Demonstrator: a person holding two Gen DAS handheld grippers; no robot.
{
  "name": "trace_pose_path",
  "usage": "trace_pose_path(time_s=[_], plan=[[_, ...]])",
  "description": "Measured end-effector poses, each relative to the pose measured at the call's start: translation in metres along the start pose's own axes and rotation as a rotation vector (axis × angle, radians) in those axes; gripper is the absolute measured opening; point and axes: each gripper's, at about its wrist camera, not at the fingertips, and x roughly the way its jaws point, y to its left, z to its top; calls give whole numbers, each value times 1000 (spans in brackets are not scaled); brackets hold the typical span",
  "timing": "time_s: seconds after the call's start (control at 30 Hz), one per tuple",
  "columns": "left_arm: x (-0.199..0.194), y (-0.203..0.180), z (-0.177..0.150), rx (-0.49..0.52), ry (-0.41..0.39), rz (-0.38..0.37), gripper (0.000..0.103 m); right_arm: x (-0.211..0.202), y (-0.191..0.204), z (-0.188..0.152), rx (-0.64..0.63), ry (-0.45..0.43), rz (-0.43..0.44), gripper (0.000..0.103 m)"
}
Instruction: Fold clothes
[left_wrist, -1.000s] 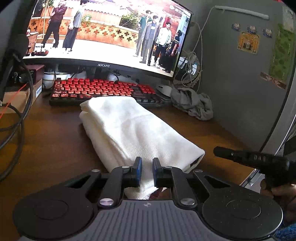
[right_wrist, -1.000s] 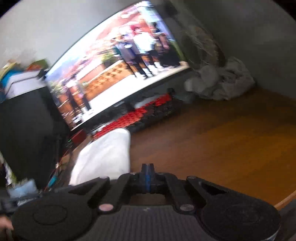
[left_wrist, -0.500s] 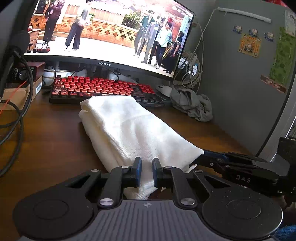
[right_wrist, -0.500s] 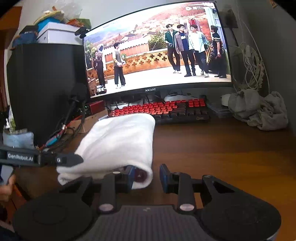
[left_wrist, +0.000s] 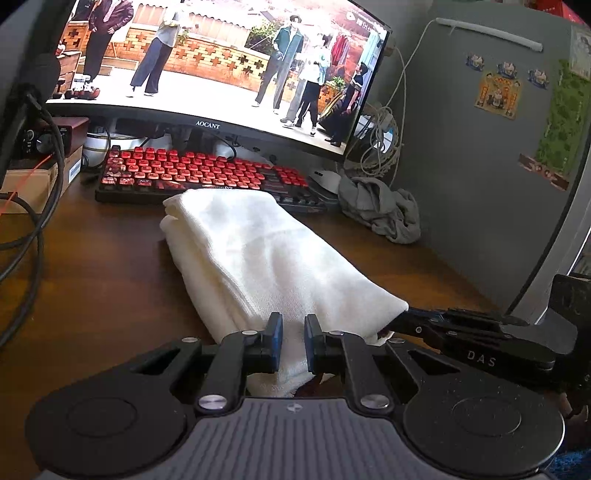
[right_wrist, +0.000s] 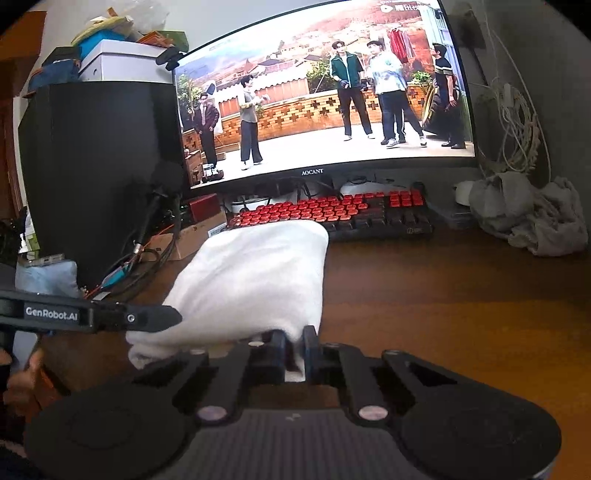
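left hand-held gripper (left_wrist: 293, 341): jaws nearly closed, pinching near edge of white folded garment (left_wrist: 273, 258) at bottom centre | right hand-held gripper (right_wrist: 294, 349): likewise clamped on its near corner | garment lies mid-frame on bench (left_wrist: 92, 288) | risk: uneven lift may spill the layers; far end may snag the red keyboard (left_wrist: 199, 173) just behind

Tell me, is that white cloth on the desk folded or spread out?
Folded: the white cloth lies as a thick, narrow bundle with stacked layers along its edge.
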Motion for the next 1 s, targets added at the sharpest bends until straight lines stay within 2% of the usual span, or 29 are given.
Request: trace_pose_path(time_s=[0.27,0.47,0.57,0.87,1.0], plan=[[-7,11,3,1,11,11,12,-7,11,-3,-31,36,76,8],[-14,24,8,-18,-15,86,12,-12,35,-6,-137,62,176,9],[-17,28,11,-17,-19,107,13,-17,37,-4,-146,66,221,9],[-24,29,11,20,-20,151,12,-36,36,-1,-122,60,363,9],[-32,35,13,-9,-45,163,12,-40,22,11,-33,20,406,11]])
